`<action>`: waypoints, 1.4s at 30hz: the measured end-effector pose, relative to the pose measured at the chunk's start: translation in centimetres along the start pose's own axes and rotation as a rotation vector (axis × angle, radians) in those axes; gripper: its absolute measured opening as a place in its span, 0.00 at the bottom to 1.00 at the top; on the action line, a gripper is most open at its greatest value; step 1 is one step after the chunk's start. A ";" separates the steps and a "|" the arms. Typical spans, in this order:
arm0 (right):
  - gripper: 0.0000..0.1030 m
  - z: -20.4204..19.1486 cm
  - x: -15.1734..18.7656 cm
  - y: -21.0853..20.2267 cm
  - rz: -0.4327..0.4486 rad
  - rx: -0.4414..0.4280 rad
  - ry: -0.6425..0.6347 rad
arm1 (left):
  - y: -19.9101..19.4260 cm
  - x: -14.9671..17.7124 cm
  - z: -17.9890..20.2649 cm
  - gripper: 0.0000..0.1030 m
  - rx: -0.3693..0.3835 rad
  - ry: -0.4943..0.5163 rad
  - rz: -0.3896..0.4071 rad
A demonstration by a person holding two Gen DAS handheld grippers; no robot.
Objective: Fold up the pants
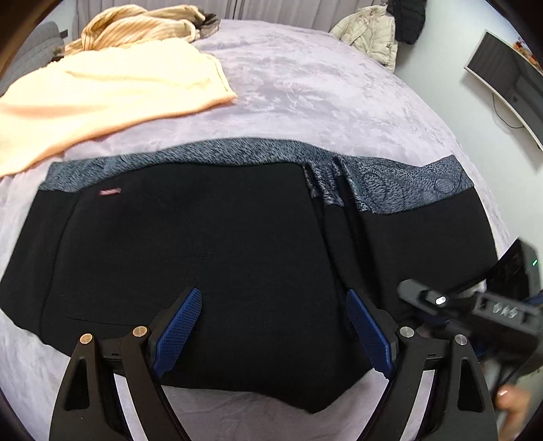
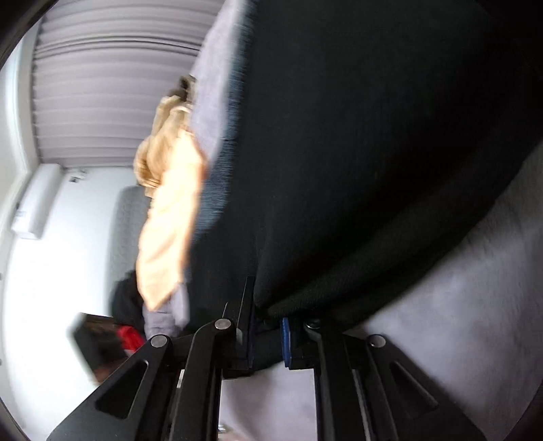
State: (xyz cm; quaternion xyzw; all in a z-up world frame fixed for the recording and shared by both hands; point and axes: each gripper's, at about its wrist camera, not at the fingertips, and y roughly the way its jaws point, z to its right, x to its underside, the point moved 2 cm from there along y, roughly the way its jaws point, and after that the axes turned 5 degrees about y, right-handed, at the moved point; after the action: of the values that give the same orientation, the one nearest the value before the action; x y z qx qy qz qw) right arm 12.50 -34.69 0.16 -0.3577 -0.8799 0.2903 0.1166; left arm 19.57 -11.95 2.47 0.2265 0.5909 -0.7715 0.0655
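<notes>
Black pants [image 1: 210, 257] lie spread across the lilac bed [image 1: 322, 101], with a grey-blue patterned lining strip [image 1: 407, 183] along their far edge. My left gripper [image 1: 271, 325] hovers open over the near part of the pants, blue pads [image 1: 176, 332] wide apart and empty. My right gripper [image 2: 268, 336] is shut on the edge of the black pants [image 2: 356, 169], and its view is tilted sideways. The right gripper also shows at the right edge of the left wrist view [image 1: 475, 305], at the pants' right end.
A peach towel [image 1: 101, 101] and a striped tan garment [image 1: 135, 27] lie at the bed's far left. A cream jacket [image 1: 370, 34] sits at the far right corner. A monitor [image 1: 509, 78] hangs on the right wall.
</notes>
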 end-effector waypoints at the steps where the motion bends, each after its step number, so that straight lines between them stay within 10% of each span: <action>1: 0.14 0.2 0.0 -0.2 -0.003 -0.030 0.019 | 0.0 -0.2 0.5 0.86 0.005 0.009 -0.003; 5: 0.31 -3.4 0.5 -2.5 -0.147 -0.014 -0.154 | -1.2 -1.5 2.3 0.86 -0.031 0.110 0.050; 9: 0.31 -7.8 -2.4 -8.1 0.093 0.040 -0.395 | -1.7 -4.1 4.9 0.86 -0.003 0.141 0.096; 14: 0.31 -6.7 -11.1 -10.1 0.279 0.134 -0.267 | 0.5 -7.1 9.8 0.86 0.007 0.200 0.107; 19: 0.27 -2.8 -14.7 -7.2 0.204 0.249 -0.222 | 5.9 -7.2 10.2 0.90 -0.105 0.218 -0.015; 23: 0.27 -2.7 -13.4 -8.1 0.227 0.244 -0.305 | 5.3 -4.8 7.7 0.95 0.002 0.201 0.033; 42: 0.40 -9.5 2.1 4.0 0.069 0.445 -0.788 | -1.3 3.3 -5.3 0.95 -0.083 -0.046 0.070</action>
State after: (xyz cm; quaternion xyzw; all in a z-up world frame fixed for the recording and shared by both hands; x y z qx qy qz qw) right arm 17.16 -26.90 5.43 -0.2150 -0.7609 0.5902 -0.1629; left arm 17.58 -6.02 1.09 0.2264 0.6123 -0.7487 0.1151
